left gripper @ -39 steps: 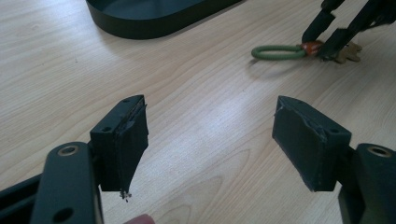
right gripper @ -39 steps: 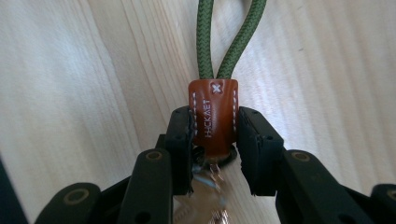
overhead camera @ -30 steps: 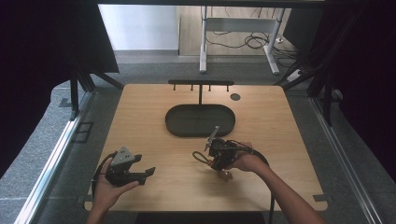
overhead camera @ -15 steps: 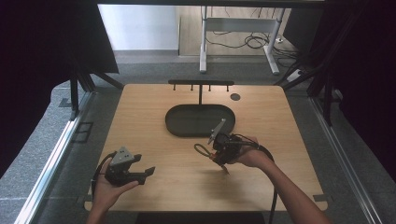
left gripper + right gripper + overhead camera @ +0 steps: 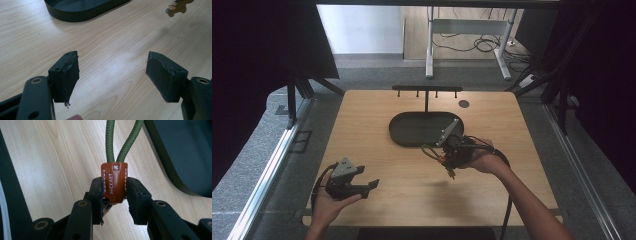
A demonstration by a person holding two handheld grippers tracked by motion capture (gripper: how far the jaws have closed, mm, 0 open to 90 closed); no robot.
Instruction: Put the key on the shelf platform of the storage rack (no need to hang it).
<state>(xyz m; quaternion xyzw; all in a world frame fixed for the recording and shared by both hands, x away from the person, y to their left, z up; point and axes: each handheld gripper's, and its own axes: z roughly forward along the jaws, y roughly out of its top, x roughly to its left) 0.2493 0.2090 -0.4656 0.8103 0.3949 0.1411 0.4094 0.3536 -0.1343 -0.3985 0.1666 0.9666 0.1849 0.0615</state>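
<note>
Your right claw (image 5: 115,192) clamps the leather tab (image 5: 114,182) of the green cord loop (image 5: 430,151), lifted higher since, near the desk (image 5: 412,190) middle beside the tray (image 5: 407,135). Left claw (image 5: 112,75) gapes empty.

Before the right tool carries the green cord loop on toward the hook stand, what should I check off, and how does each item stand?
1. Right tool clamped on the leather tab: ok.
2. Cord loop free of the table: ok, lifted.
3. Left tool open, holding nothing: ok.
4. Left tool clear of the path: ok, it sits near the table's front left.
5. Stand hooks free: cannot tell, too small.
6. Tray bare: ok.
</note>
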